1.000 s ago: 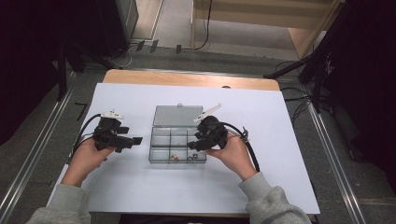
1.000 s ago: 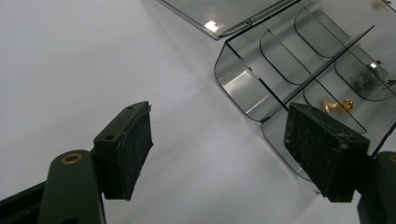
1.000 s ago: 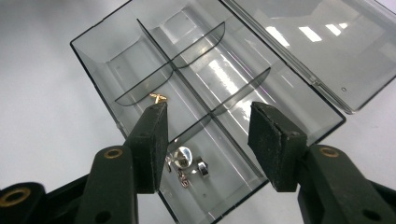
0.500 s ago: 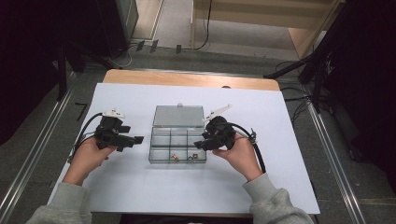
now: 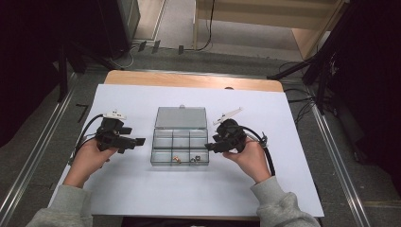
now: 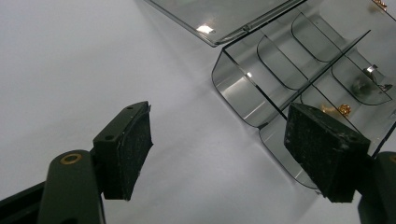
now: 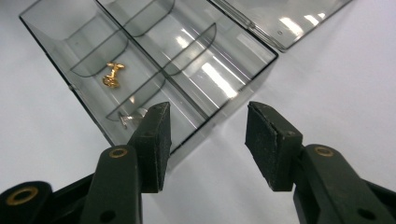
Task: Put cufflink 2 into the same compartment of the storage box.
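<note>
Nearest the camera, two grey sleeves and bare hands come in over the white sheet (image 5: pixel 142 189) that covers the table. The left gripper (image 5: pixel 137 141) sits level, just left of the box, its jaws spread wide with nothing between the rough black pads (image 6: pixel 133 147). The right gripper (image 5: pixel 210 145) is at the box's right wall, jaws about half open and empty; they have just been closing a little, with only bare sheet and the box's corner behind the gap. The box (image 5: pixel 180 146) lies between the two tools, mid-sheet: a clear smoky plastic organizer with thin, glossy, curved dividers making two rows of three compartments. The lid (image 5: pixel 180 117) is thrown back flat on the far side. In the near row lie a small gold piece (image 7: pixel 112 74), shaped like a cufflink or earring, and a silver metal piece (image 7: pixel 130 117) in the next compartment; the far row looks empty. My read: the work is sorting small jewellery in this box, and the step in hand is the right gripper lining up at the box's edge, either to steady it or to reach in. The next move calls for a fine tip-first pinch, since the pieces are tiny, hard and slippery, and the light box may skid unless the left gripper braces it. Beyond the sheet runs the wooden table edge (image 5: pixel 189 80), then dark floor and cables.
</note>
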The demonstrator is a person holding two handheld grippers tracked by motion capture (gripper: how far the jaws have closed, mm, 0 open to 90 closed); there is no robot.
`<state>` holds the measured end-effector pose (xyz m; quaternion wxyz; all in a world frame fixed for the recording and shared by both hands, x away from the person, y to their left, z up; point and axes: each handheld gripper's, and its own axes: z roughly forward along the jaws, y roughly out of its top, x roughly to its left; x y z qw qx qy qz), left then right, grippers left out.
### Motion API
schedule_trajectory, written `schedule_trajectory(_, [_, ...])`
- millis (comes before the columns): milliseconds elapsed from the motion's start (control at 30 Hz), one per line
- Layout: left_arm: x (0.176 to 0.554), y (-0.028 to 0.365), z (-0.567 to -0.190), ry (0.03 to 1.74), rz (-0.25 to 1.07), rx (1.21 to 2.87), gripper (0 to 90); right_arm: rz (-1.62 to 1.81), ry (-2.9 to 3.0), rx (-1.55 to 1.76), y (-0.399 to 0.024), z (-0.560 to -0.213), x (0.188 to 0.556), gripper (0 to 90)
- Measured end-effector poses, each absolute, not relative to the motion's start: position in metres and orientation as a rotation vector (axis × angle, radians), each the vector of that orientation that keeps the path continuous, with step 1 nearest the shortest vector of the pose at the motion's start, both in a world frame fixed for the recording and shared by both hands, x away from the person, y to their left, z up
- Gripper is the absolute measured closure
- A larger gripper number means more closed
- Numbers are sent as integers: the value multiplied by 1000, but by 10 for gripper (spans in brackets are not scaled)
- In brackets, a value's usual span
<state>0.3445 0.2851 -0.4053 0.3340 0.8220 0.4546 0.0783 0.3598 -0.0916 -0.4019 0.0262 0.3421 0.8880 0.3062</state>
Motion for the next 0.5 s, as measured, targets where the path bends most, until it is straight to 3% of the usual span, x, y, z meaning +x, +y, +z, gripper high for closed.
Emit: schedule_trajectory(500, [345,284,-406,1185,204,2155,241,856,2680,1157,-123,-416,368,571])
